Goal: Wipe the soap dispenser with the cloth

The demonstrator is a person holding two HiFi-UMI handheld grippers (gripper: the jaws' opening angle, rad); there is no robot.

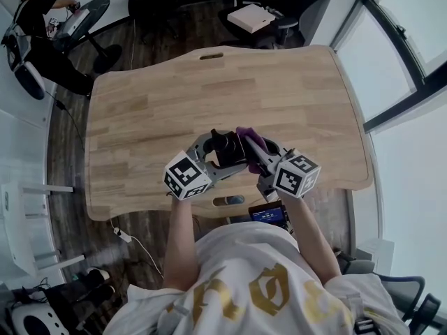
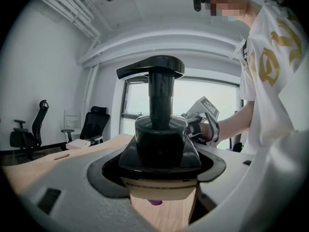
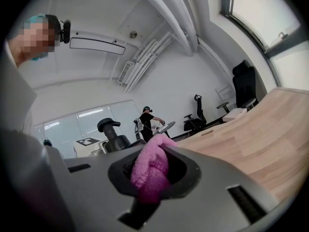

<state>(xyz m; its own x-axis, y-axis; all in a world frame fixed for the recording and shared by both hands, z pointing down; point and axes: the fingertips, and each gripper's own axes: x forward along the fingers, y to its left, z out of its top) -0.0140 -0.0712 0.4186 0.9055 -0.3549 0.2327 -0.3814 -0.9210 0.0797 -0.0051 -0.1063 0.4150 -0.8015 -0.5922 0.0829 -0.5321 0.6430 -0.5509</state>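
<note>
Wood table [image 1: 293, 96], near edge, middle: left claw [image 1: 222, 158] clamps dispenser [image 2: 159, 134] upright. Right claw [image 1: 257, 155] pinches cloth [image 3: 150, 173] just right of it, contact unclear. I'd wipe leftward.

Dispenser and cloth above the table's near edge

The black plastic pump soap dispenser [image 2: 160, 105] sits in the left gripper [image 1: 222, 153], just left of the pink fluffy cloth [image 3: 150, 170] in the right gripper [image 1: 255, 152]. Black office chairs [image 1: 150, 2] stand beyond the pale wooden table [image 1: 209, 89].
</note>
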